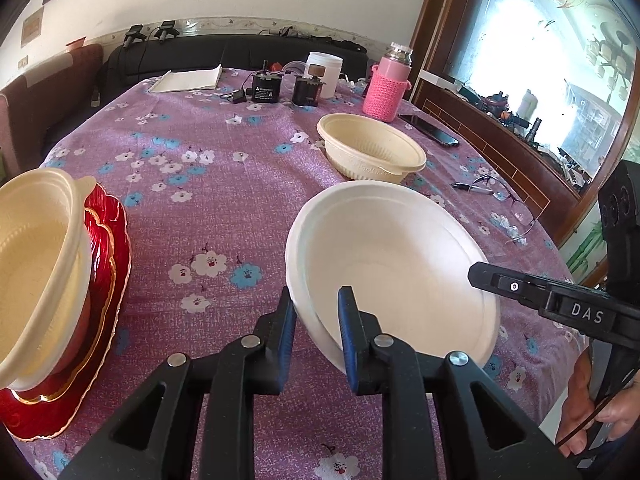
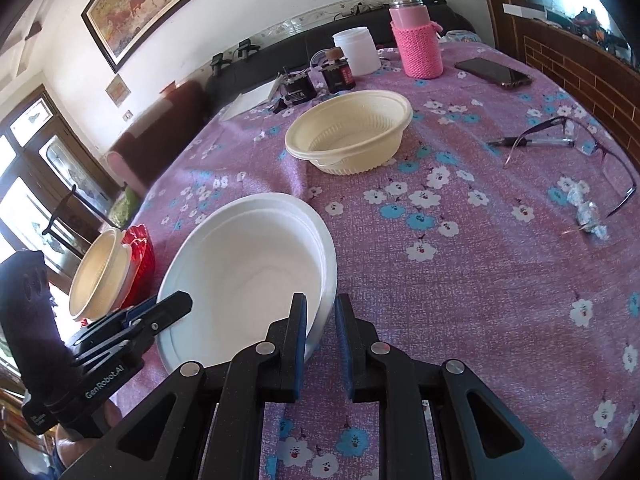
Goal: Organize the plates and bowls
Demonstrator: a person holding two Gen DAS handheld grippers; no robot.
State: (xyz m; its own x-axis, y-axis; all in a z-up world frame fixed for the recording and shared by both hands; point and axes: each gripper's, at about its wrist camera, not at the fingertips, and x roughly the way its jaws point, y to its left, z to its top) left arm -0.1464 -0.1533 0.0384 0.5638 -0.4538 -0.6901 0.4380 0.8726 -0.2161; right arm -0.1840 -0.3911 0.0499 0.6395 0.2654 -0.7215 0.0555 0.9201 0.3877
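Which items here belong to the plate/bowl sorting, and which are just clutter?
Job items:
- white bowls, rim between the fingers of both the left hand-held gripper and the right hand-held gripper
- cream bowl
- cream bowl on red plates
- red plates

Clutter:
- pink bottle
- white jar
- phone
- glasses
- pen

1. The left wrist view looks from just behind the left claw (image 1: 316, 320), tilted down across the tabletop (image 1: 224, 208) toward the far wall, very near the white bowl (image 1: 392, 264).
2. The right wrist view sits just behind the right claw (image 2: 320, 328), tilted down likewise, facing far and leftward.
3. Both share the white bowl (image 2: 248, 272), the cream bowl (image 1: 372, 152) (image 2: 352, 128) and the pink bottle (image 1: 386, 88) (image 2: 416, 44).
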